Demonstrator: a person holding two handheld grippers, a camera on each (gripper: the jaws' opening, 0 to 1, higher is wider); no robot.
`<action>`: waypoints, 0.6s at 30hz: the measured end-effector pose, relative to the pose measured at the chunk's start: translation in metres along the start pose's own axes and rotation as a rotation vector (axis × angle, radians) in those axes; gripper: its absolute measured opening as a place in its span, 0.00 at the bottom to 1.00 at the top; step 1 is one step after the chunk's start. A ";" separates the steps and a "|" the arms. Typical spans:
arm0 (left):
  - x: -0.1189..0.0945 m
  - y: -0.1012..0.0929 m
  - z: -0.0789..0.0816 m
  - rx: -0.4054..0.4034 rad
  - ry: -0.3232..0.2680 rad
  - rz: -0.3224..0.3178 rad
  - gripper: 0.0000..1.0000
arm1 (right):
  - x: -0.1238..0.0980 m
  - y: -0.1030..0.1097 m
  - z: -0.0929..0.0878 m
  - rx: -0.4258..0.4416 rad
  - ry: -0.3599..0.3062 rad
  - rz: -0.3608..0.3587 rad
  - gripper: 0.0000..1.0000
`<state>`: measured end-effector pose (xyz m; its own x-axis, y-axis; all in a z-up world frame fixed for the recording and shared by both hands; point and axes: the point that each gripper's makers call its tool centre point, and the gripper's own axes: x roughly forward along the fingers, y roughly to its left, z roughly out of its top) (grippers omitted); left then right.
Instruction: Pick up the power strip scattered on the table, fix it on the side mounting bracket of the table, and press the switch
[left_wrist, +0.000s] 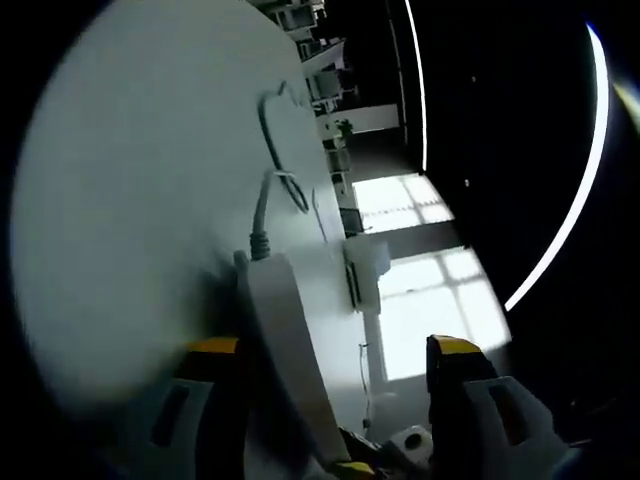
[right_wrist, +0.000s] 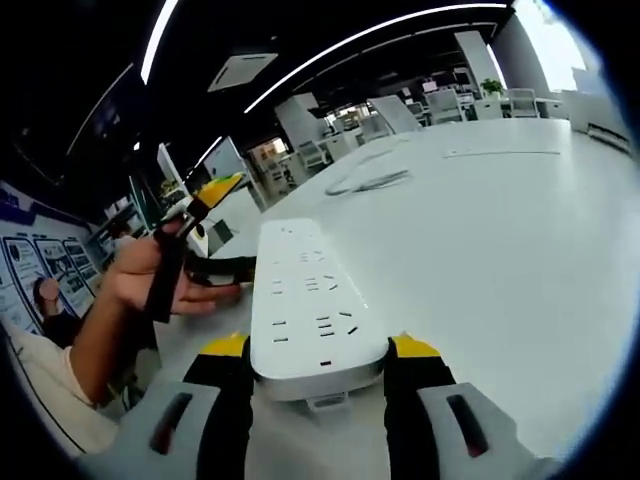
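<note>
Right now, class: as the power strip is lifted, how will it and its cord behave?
The strip probably stays rigid: it looks like a hard, flat shell in the right tongs. Its smooth sides may slip. The cord curls loosely on the table, so it will likely trail and tug.

In the right gripper view, the near end of the power strip sits between the two jaws, which hide its lower corners. The person's hand covers much of the left gripper; whether its jaws are parted cannot be told. In the left gripper view, motion blur smears the table, and the cord fades into it.
</note>
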<state>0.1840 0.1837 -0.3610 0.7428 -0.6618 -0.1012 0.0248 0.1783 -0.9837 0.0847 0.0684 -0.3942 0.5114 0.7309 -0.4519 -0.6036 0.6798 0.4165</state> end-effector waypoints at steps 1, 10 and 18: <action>0.001 0.001 0.001 -0.005 -0.003 -0.001 0.76 | 0.000 0.000 0.000 0.000 0.000 0.000 0.47; 0.001 0.000 -0.003 -0.022 -0.017 0.002 0.75 | 0.001 -0.002 0.001 0.003 -0.001 0.001 0.47; 0.010 0.003 0.001 -0.021 -0.029 0.011 0.72 | 0.001 -0.005 0.002 -0.008 0.001 -0.004 0.47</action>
<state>0.1926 0.1781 -0.3653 0.7618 -0.6387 -0.1078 0.0027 0.1695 -0.9855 0.0895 0.0660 -0.3949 0.5135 0.7281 -0.4541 -0.6062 0.6824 0.4085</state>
